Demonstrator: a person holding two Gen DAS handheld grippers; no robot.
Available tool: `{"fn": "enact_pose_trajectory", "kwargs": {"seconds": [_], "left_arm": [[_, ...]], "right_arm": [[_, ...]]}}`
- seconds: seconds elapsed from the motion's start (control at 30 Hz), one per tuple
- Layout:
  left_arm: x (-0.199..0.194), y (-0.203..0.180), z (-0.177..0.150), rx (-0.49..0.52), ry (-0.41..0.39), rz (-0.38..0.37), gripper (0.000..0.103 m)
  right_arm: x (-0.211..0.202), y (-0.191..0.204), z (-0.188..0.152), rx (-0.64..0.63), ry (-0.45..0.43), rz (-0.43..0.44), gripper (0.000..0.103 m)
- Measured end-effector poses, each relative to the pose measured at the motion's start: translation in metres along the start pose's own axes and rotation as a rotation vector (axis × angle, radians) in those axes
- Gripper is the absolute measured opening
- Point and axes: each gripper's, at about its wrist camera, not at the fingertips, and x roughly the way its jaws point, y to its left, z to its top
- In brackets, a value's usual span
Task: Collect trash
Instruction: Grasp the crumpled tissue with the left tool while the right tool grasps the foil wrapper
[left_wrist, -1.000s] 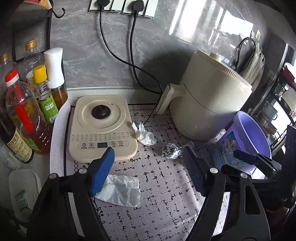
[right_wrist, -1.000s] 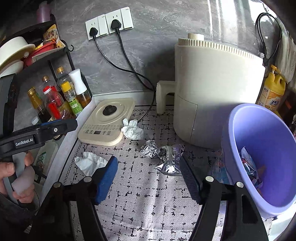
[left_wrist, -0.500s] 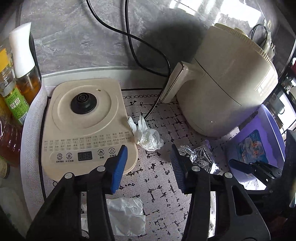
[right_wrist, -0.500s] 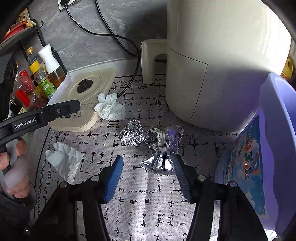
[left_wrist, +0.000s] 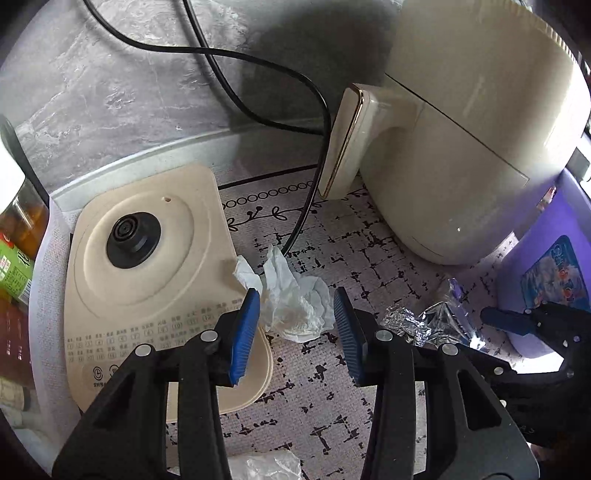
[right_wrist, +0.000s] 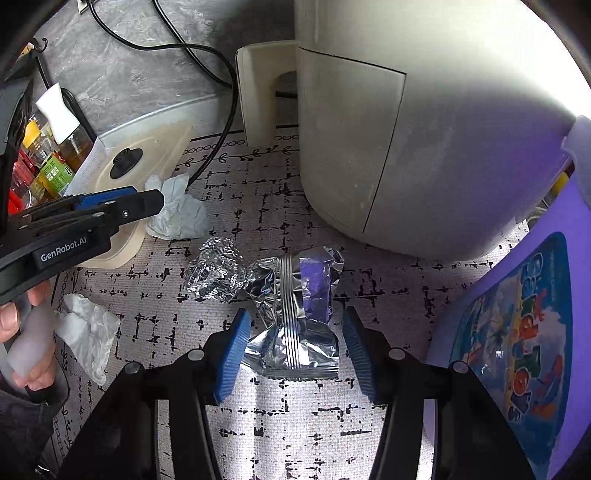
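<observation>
Both pick-ups are at the closing stage, and nothing is lifted yet. The left hand-held gripper (left_wrist: 295, 325) straddles a crumpled white tissue (left_wrist: 295, 302) lying on the tabletop (left_wrist: 317, 398) just beside the corner of the cream kettle base (left_wrist: 147, 280). Its jaws have just been closing; the left pad looks to be touching the tissue's edge, while a sliver of mat shows at the right one, so it is not pinched yet. The right hand-held gripper (right_wrist: 295, 347) brackets a flattened silver foil wrapper (right_wrist: 295, 339), its jaws likewise just narrowing, with gaps on both sides, spread rather than gripping.

Still to collect after these two: a crushed foil ball (right_wrist: 216, 269) touching the wrapper's upper end, and a second white tissue (right_wrist: 88, 332) lying further toward the person's hand (right_wrist: 26, 332). The purple bin (right_wrist: 517, 332) stands just beside the wrapper, next to the cream air fryer (right_wrist: 424, 129); its inside is not visible from here, so how much is already binned I cannot tell
</observation>
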Motion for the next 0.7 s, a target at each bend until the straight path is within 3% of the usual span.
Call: {"fn": "enact_pose_trajectory", "kwargs": {"seconds": [0.07,0.1,0.2,0.57,0.7], "left_arm": [[0.006,-0.008,-0.001,0.042,0.017,0.032,0.035],[0.010,-0.010,-0.001,0.051,0.029,0.028,0.028],[0.018,-0.012,-0.006,0.062,0.064,0.034,0.002],[-0.039,0.015,-0.015,-0.121,-0.053,-0.083,0.001],[-0.068,0.017,-0.021,-0.144,-0.096,-0.087,0.001]], "right_arm": [[0.006,-0.001,0.001,0.001,0.012,0.001,0.040],[0.009,-0.002,0.001,0.000,0.022,0.008,0.030],[0.013,-0.003,0.001,0.003,0.028,0.019,0.021],[-0.010,-0.002,-0.005,0.006,-0.029,0.052,0.016],[-0.029,0.006,-0.007,-0.015,-0.067,0.065,0.016]]}}
